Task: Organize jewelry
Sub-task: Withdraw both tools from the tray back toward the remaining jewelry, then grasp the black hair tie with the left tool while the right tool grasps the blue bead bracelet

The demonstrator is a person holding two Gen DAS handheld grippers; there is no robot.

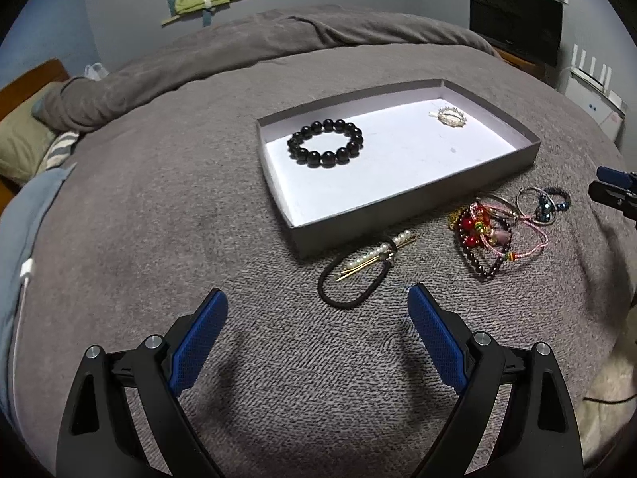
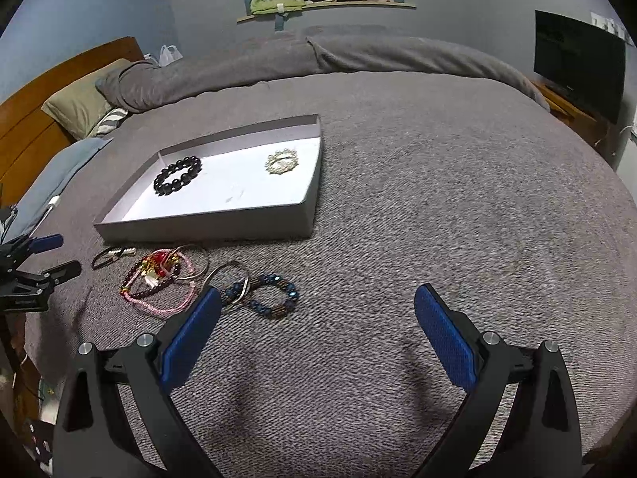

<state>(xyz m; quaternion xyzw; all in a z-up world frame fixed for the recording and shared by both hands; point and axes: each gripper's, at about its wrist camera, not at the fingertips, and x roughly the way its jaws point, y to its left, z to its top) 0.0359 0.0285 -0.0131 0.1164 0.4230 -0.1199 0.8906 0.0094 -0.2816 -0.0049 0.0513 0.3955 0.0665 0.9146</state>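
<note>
You are holding the left gripper [image 1: 316, 298] low over the bed [image 1: 159, 199], its jaws spread wide and gripping nothing. Just ahead of it a hair tie [image 1: 350, 279] and pearl pins [image 1: 378, 255] are lying against the tray's [image 1: 398, 207] near wall. Inside the tray, a black bracelet [image 1: 325, 142] is sitting at the left end and a silver one [image 1: 452, 114] near the far right corner. Right of the pins, a tangled pile [image 1: 493, 235] is resting on the bed. Your right gripper [image 2: 316, 298] is hovering beside a blue bracelet [image 2: 270, 294], jaws likewise released.
</note>
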